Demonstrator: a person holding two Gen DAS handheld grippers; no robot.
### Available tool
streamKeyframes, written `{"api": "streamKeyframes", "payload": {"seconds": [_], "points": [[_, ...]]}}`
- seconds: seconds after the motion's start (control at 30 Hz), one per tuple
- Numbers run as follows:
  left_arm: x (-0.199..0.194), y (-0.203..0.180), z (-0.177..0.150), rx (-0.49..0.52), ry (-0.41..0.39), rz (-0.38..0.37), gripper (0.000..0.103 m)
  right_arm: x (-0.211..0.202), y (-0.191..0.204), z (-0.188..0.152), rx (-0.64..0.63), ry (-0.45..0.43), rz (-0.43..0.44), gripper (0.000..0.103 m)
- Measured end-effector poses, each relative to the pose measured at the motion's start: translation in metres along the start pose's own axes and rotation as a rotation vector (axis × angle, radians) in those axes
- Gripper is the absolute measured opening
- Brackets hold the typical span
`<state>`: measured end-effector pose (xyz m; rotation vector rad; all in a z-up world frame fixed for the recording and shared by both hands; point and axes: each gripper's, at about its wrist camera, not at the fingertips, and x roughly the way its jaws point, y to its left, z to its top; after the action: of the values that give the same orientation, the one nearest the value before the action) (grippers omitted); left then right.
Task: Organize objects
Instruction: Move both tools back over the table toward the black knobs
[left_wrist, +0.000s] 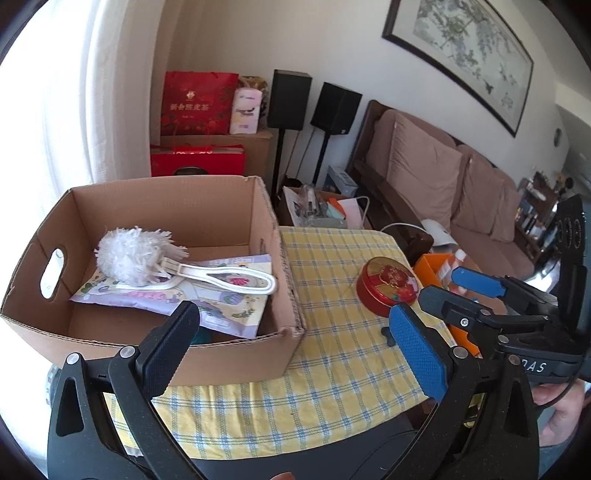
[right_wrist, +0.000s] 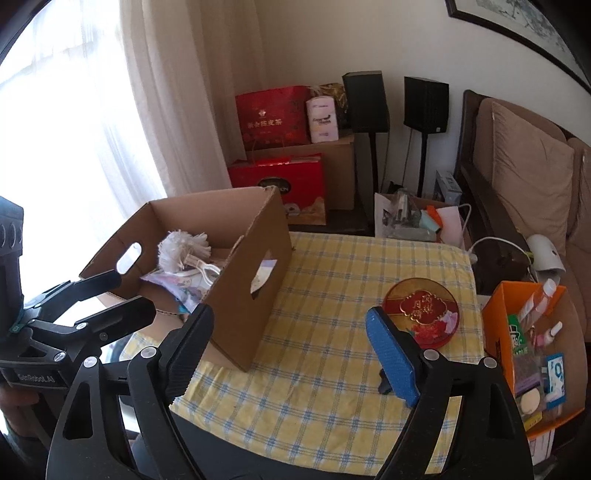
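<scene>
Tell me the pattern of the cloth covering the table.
The cloth is a yellow and white check with blue lines, clearest in the right wrist view.

Here's the surface under a yellow checked cloth; cardboard box sits at its left end, red round tin well apart toward the right, both resting on cloth.

Both cameras ride the handheld grippers, tilted down over the yellow checked tablecloth toward the curtained corner at twelve o'clock. The left view hangs close over the cardboard box; the right sits, I think, slightly farther back. Both share the red tin.
</scene>
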<state>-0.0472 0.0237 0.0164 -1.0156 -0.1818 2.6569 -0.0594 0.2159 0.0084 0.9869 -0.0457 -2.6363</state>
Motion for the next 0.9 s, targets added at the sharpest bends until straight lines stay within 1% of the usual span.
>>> {"api": "streamKeyframes", "payload": {"seconds": [0.33, 0.63, 0.73, 0.9], "points": [[0.012, -0.043, -0.006, 0.078, 0.022, -0.023, 0.103, -0.02, -0.036, -0.019, 0.072, -0.012, -0.062, 0.086], [0.035, -0.079, -0.015, 0.143, 0.041, -0.059, 0.103, -0.034, -0.077, -0.041, 0.141, -0.003, -0.137, 0.086], [0.046, -0.089, -0.02, 0.16, 0.052, -0.085, 0.103, -0.038, -0.092, -0.05, 0.163, 0.003, -0.171, 0.086], [0.07, -0.1, -0.033, 0.172, 0.092, -0.132, 0.103, -0.039, -0.113, -0.064, 0.184, 0.015, -0.243, 0.086]]}}
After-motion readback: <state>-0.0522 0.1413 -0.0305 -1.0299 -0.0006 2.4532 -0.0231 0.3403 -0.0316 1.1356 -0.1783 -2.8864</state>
